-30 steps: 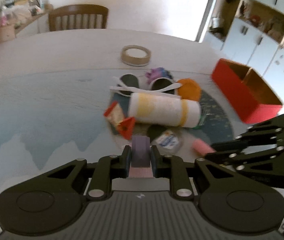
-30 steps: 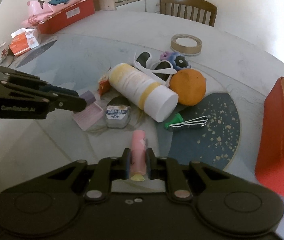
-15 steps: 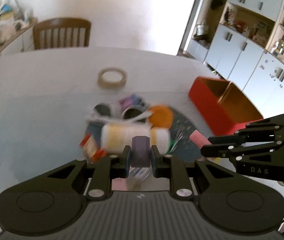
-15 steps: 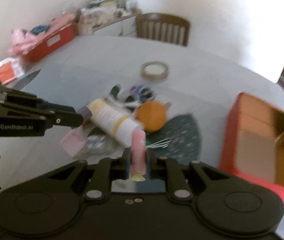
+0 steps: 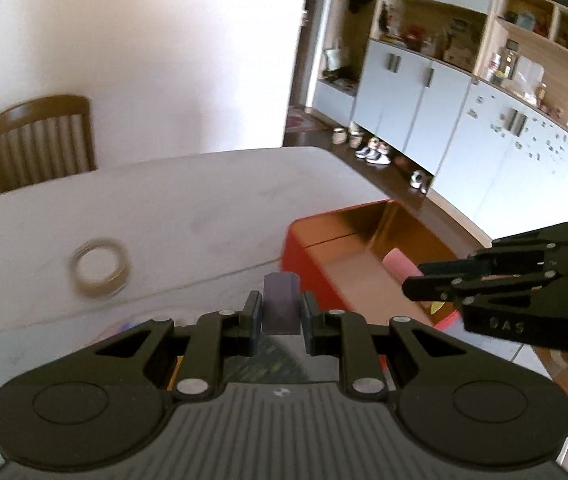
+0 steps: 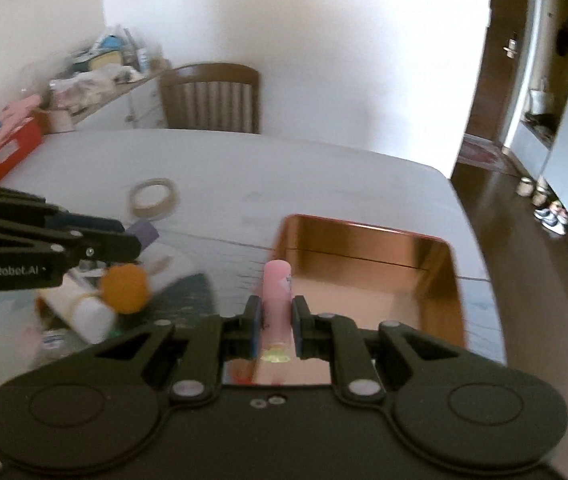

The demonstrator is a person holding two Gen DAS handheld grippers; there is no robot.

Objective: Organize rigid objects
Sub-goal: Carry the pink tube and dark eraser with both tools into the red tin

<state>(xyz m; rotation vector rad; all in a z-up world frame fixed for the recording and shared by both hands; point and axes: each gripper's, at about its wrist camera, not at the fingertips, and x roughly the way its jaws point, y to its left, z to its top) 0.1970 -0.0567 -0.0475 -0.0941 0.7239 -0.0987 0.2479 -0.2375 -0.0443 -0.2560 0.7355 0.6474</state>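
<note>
My left gripper (image 5: 281,312) is shut on a small purple block (image 5: 279,300), held above the table just left of the red box (image 5: 308,252). The right gripper (image 6: 277,320) is shut on a pink tube (image 6: 277,292) and hovers at the near left edge of the open red box (image 6: 364,264), whose inside looks orange-brown. In the left wrist view the right gripper (image 5: 414,280) reaches over the box with the pink tube (image 5: 398,262) sticking out. The left gripper (image 6: 133,242) shows at the left of the right wrist view with the purple block (image 6: 145,232).
A tape ring (image 5: 97,266) lies on the white table (image 5: 203,200). A pile with an orange ball (image 6: 123,288), a white cylinder (image 6: 83,312) and small items sits on a dark mat (image 6: 187,296). A wooden chair (image 6: 209,98) stands behind the table; cabinets and floor lie to the right.
Both grippers rose from the pile and swung right toward the red box, each still holding its object. The pile has slid out of the left wrist view.
</note>
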